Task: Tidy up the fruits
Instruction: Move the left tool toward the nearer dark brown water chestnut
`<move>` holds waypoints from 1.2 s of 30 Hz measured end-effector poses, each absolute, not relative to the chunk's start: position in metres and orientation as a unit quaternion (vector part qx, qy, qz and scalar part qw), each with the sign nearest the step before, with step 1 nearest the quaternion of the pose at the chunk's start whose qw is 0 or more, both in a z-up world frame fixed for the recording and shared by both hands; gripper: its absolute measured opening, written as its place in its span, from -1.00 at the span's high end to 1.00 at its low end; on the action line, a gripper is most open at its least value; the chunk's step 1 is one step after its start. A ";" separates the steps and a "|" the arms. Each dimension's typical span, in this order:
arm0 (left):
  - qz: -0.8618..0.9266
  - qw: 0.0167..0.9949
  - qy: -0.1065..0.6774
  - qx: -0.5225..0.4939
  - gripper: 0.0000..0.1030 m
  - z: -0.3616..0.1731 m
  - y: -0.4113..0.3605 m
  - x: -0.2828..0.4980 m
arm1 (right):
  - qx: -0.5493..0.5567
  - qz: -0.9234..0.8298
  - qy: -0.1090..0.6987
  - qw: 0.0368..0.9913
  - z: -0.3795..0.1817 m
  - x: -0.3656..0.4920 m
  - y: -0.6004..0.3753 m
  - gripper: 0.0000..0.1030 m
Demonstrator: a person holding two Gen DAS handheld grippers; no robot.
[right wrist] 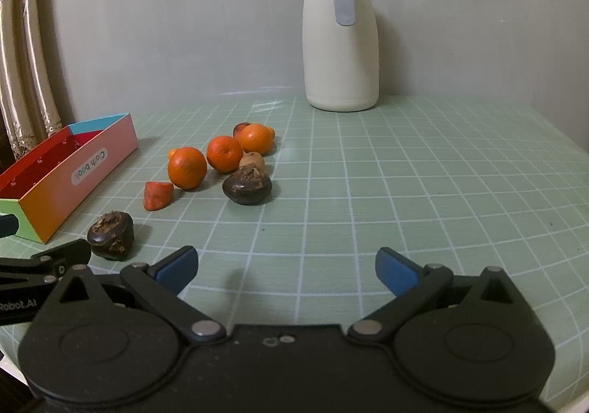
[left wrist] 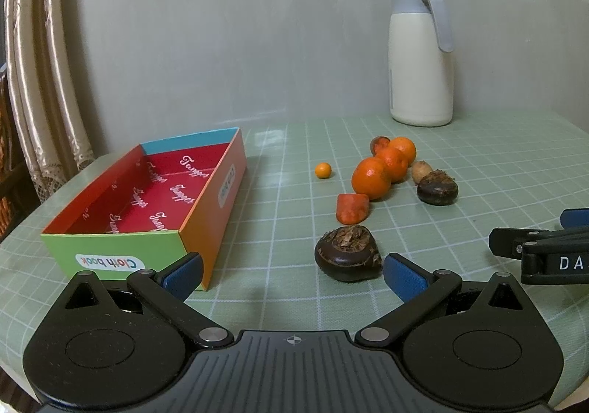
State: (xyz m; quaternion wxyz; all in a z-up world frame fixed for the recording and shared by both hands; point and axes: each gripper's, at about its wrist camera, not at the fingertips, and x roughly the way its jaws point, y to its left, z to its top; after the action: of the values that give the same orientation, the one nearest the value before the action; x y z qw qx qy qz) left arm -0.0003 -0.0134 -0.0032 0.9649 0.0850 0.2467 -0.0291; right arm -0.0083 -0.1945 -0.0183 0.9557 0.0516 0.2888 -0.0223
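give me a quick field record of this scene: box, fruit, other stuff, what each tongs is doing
box: open colourful cardboard box, nothing visible inside, on the left of the table
oranges: three, clustered on the mat, outside the box
small orange fruit: one, apart from the cluster
dark chestnut-like pieces: two, nearest just ahead of the left tongs
reddish chunk, beside the oranges
jug: white with grey lid, upright by the wall
left tongs: open, holding nothing
right tongs: open, holding nothing

Three oranges (left wrist: 383,166) and dark water chestnuts (left wrist: 348,252) lie scattered beside the open box (left wrist: 147,203).
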 end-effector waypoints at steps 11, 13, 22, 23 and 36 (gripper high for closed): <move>-0.029 0.965 0.246 0.087 -1.00 -0.002 -0.015 -0.001 | 0.051 -0.022 0.289 0.956 -0.018 -0.008 -0.194 -1.00; -0.029 0.965 0.245 0.087 -1.00 -0.002 -0.015 -0.001 | 0.051 -0.021 0.289 0.956 -0.018 -0.008 -0.194 -1.00; -0.033 0.965 0.245 0.091 -1.00 -0.002 -0.018 0.000 | 0.052 -0.023 0.288 0.956 -0.019 -0.008 -0.194 -1.00; -0.034 0.965 0.245 0.092 -1.00 -0.002 -0.018 0.000 | 0.053 -0.023 0.288 0.956 -0.019 -0.008 -0.194 -1.00; -0.053 0.962 0.253 0.087 -1.00 -0.004 -0.026 0.008 | 0.051 -0.038 0.276 0.959 -0.016 -0.011 -0.196 -1.00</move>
State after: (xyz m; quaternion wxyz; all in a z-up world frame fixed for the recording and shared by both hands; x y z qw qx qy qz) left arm 0.0085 -0.0265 -0.0039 0.9620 0.0865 0.2534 -0.0528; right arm -0.0106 -0.1962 -0.0163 0.9590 0.0507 0.2761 -0.0379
